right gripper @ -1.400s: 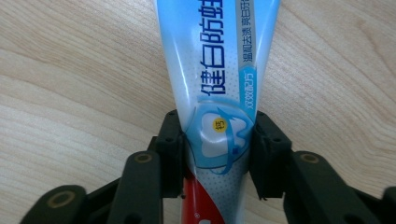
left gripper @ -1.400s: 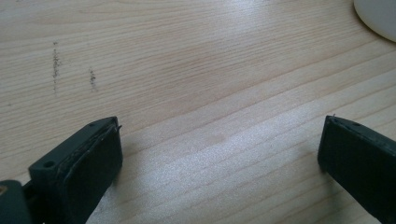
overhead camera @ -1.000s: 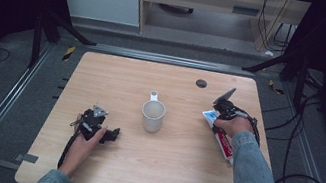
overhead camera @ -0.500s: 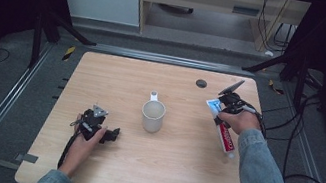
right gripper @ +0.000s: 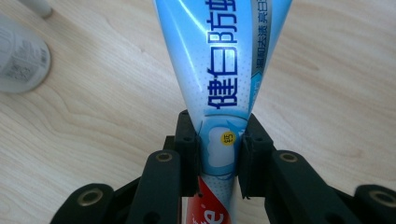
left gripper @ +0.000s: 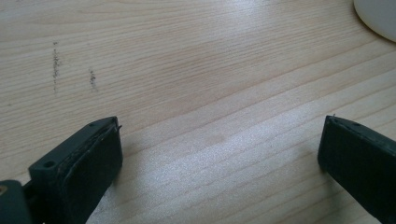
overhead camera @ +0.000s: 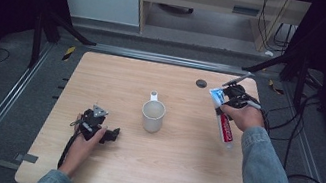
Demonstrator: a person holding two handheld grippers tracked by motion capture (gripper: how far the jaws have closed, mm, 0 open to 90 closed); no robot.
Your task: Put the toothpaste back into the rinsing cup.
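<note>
Lifted since a second ago: blue-and-red plastic toothpaste tube (right gripper: pixel 219 70), clamped in right gripper (right gripper: pixel 219 154).
Left gripper (left gripper: pixel 219 154) rests agape, white ceramic mug (overhead camera: pixel 152 116) beyond it.

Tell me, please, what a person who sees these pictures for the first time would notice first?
First, the toothpaste tube, blue and white with a red end, clamped in the right claw over the table's right side. Next, the white mug standing alone at the middle of the wooden table. The left claw rests open on the wood at the near left.
</note>
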